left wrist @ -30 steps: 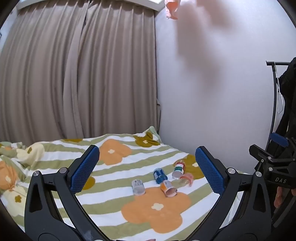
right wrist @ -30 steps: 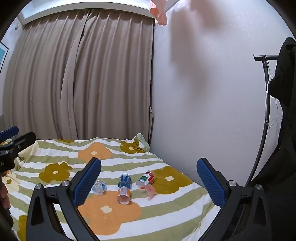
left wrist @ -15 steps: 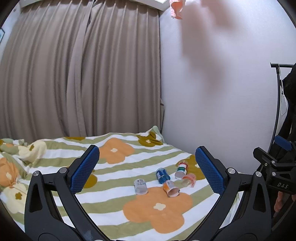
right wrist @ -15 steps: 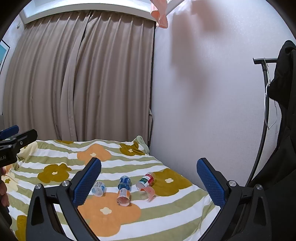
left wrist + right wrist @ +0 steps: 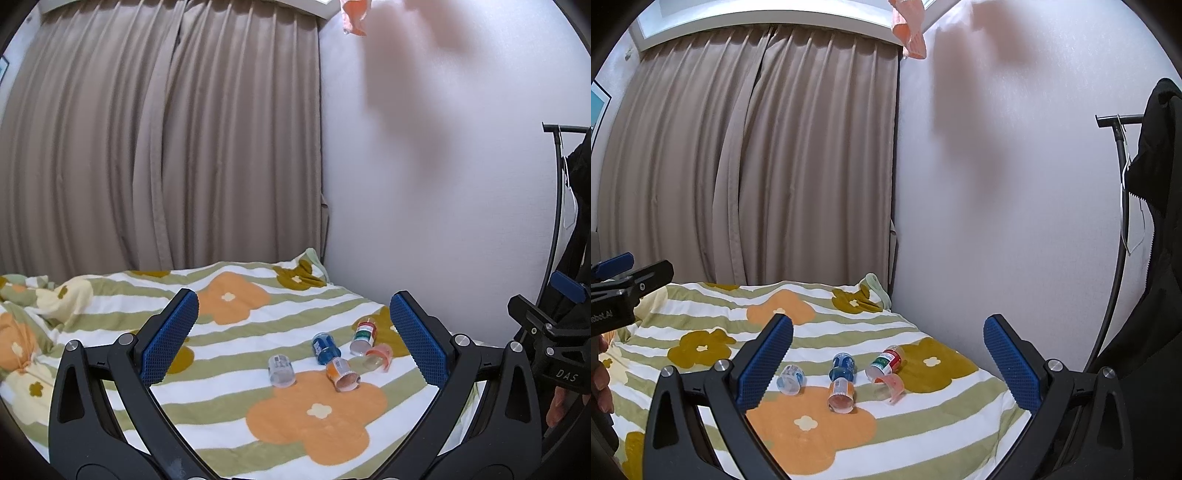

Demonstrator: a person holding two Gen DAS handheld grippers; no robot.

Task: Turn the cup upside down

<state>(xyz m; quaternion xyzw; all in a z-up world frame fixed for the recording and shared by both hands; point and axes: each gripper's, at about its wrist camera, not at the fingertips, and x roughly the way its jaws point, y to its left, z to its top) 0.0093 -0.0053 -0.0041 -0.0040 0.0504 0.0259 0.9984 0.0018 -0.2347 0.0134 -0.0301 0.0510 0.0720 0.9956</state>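
Approach step, I judge: both grippers, left (image 5: 293, 332) and right (image 5: 888, 356), gape wide and empty above 5 cups (image 5: 341, 374) at lower center, needing descent.

Soft matt cloth bedspread (image 5: 221, 402); glossy clear plastic cup (image 5: 280, 370).

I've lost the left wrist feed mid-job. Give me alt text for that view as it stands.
Five small cups lie in a cluster on a flower-patterned striped blanket, framed between the open, empty left claw: a clear cup, blue cup, orange cup, red-and-green cup and pink cup. Beige curtains and a white wall stand behind; the right claw shows at the right edge.
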